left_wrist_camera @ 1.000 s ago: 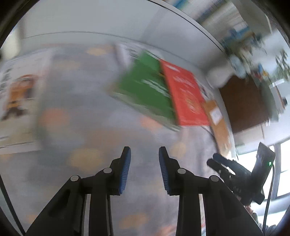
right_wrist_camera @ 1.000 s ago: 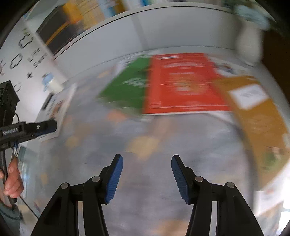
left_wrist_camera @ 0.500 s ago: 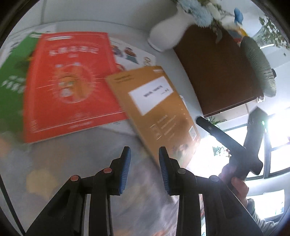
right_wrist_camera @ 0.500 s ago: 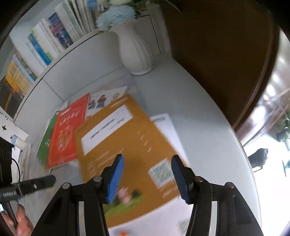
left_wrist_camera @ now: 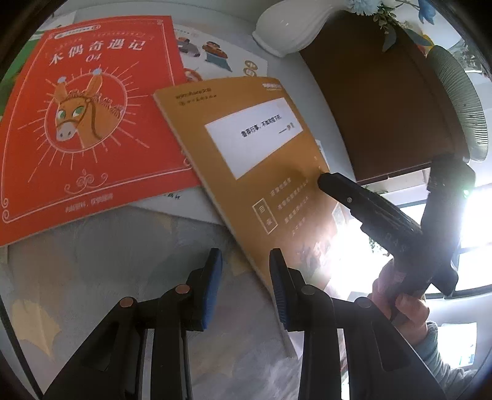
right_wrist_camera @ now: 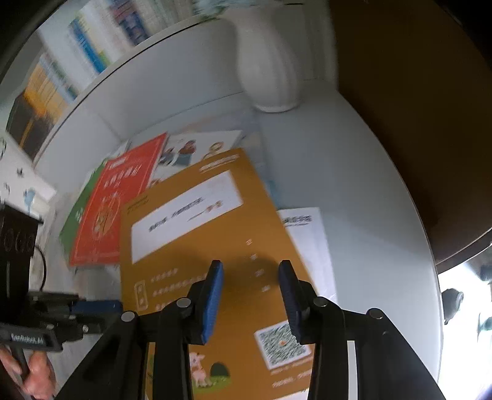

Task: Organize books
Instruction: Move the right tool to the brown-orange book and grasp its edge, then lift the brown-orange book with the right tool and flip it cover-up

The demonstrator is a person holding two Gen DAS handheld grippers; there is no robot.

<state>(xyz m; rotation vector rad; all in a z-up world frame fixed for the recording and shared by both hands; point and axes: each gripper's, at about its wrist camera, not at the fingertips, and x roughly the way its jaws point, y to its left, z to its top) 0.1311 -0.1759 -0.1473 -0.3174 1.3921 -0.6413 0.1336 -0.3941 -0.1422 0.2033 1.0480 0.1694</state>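
A mustard book (left_wrist_camera: 261, 172) with a white label lies flat, overlapping a red donkey book (left_wrist_camera: 89, 123) and a white picture book (left_wrist_camera: 215, 52). My left gripper (left_wrist_camera: 246, 274) hovers at the mustard book's near left edge, its jaws narrowly apart with nothing in them. My right gripper (right_wrist_camera: 250, 277) hangs over the mustard book (right_wrist_camera: 196, 246) with its jaws closing and nothing gripped between them. A green book (right_wrist_camera: 77, 221) peeks out beside the red book (right_wrist_camera: 117, 209). Each gripper shows in the other's view: the right gripper (left_wrist_camera: 326, 181), the left gripper (right_wrist_camera: 98, 306).
A white vase (left_wrist_camera: 292, 27) stands at the back by a dark brown cabinet (left_wrist_camera: 384, 107). A white printed sheet (right_wrist_camera: 307, 240) lies right of the mustard book. Grey patterned cloth (left_wrist_camera: 107, 261) covers the near table. A bookshelf (right_wrist_camera: 92, 46) runs behind.
Both grippers have swept right, from the green and red books over to the mustard book. The right jaws have narrowed. The left jaws keep the same gap.
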